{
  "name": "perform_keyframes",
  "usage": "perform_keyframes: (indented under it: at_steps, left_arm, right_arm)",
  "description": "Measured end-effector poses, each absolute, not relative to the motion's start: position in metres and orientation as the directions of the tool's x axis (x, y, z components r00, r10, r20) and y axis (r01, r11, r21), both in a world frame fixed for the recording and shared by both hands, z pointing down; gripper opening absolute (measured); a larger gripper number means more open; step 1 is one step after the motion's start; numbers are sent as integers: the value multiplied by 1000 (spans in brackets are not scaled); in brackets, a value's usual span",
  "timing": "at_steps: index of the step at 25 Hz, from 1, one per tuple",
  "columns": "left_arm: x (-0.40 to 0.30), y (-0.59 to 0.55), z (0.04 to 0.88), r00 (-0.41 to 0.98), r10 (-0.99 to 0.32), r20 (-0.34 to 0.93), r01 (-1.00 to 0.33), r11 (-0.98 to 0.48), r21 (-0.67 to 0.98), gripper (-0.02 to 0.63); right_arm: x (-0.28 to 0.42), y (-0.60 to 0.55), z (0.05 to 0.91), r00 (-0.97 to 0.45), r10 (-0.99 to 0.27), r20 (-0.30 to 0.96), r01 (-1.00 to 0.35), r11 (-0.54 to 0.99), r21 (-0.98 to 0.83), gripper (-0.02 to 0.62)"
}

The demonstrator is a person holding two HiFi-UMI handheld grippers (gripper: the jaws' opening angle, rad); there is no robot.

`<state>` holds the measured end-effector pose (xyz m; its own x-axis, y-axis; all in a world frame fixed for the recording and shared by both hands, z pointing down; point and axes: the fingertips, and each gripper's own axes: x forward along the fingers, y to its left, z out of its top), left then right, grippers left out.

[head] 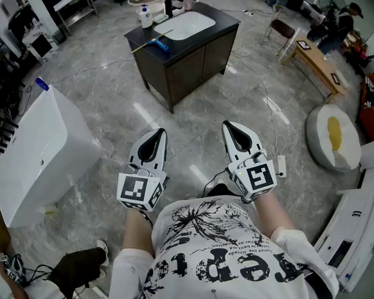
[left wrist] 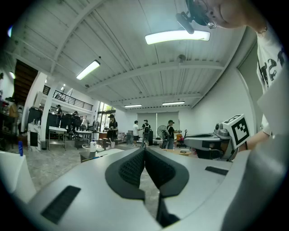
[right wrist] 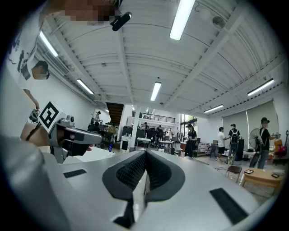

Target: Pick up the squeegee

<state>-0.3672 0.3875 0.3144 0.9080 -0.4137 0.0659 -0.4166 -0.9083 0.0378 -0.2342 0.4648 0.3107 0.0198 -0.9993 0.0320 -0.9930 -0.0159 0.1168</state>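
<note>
Well ahead of both tools, in the head view, the squeegee point(head: 154, 42) lies on top of the dark cabinet point(head: 190, 66), just beside its white basin point(head: 189, 24) (yellow handle, blue head); the left gripper point(head: 156, 136) and right gripper point(head: 231, 127) sit level by the person's waist, well apart from it; the left gripper view shows jaws closed together on nothing; the right gripper view shows the same, pads meeting, empty.
</note>
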Motion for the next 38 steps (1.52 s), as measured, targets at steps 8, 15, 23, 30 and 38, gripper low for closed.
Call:
perform_keyframes:
  at_steps: [8, 15, 23, 30, 38]
  left_arm:
    - [-364, 373, 317, 914, -400, 66, -403, -914, 42, 14]
    - [-358, 358, 323, 917, -394, 62, -397, -915, 71, 14]
    - [-327, 316, 315, 874, -486, -17, -485, -874, 37, 352]
    - [-260, 253, 341, 815, -578, 40, -579, -815, 26, 353]
    - [-121, 127, 341, 696, -715, 66, -718, -694, 59, 352]
  right_arm:
    - [-233, 451, 313, 27, -999, 41, -992, -22, 122, 12]
    - [-228, 435, 317, 21, -999, 41, -993, -17, 113, 14]
    - [-180, 407, 325, 53, -998, 25, -996, -51, 72, 14]
    - [-97, 339, 349, -19, -1000, 21, -996, 21, 84, 14]
    - [62, 195, 348, -151, -988, 41, -987, 153, 58, 14]
